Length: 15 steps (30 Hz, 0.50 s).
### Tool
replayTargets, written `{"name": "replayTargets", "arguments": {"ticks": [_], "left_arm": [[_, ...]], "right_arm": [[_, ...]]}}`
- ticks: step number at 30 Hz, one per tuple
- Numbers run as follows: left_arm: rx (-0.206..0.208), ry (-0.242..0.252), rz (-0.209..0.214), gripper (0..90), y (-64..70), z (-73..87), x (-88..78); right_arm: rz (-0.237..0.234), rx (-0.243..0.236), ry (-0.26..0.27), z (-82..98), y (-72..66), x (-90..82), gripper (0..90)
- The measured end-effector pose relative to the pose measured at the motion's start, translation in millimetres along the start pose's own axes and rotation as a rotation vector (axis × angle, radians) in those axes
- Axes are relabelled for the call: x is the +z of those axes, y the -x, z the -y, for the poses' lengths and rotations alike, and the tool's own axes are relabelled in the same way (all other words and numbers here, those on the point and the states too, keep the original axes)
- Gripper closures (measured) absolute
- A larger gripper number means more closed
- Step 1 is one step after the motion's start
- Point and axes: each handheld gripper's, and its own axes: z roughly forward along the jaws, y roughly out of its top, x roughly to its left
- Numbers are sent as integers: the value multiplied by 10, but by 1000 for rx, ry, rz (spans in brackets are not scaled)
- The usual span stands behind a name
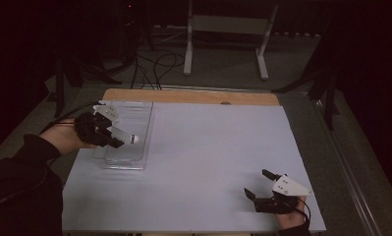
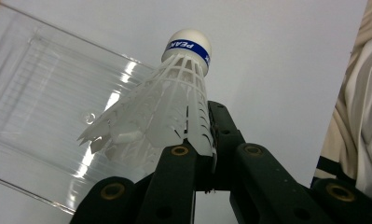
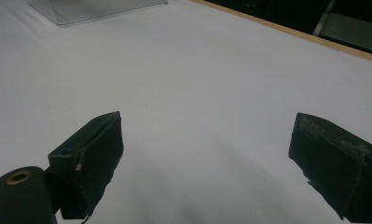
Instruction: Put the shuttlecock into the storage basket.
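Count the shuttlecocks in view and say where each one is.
1. The shuttlecock is clamped by its skirt in the left gripper, above the clear plastic tray at the table's left side. The tray looks empty; none seem hidden.

High view: fixed above my side of the table (image 1: 193, 162), facing forward and down. It takes in the whole white top, the far wooden edge and the dark floor beyond; my forearms enter from the bottom.

Left gripper view: rides on my left gripper (image 1: 116, 139), very near, looking along its jaws at the shuttlecock (image 2: 172, 107) over the clear tray (image 2: 39, 116). Shared with the high view: that tray (image 1: 134, 123) at far left and the shuttlecock (image 1: 133, 139).

Right gripper view: rides on my right gripper (image 1: 260, 184), low over the near right table top (image 3: 197, 70), facing far-left. It shares the tray's corner (image 3: 95, 9) and the wooden edge.
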Motion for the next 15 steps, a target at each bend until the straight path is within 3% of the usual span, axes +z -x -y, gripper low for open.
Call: {"name": "replayTargets", "arguments": {"ticks": [15], "left_arm": [[-31, -5, 20, 896, -105, 126, 208]], "right_arm": [[7, -4, -4, -4, -5, -1, 99]]}}
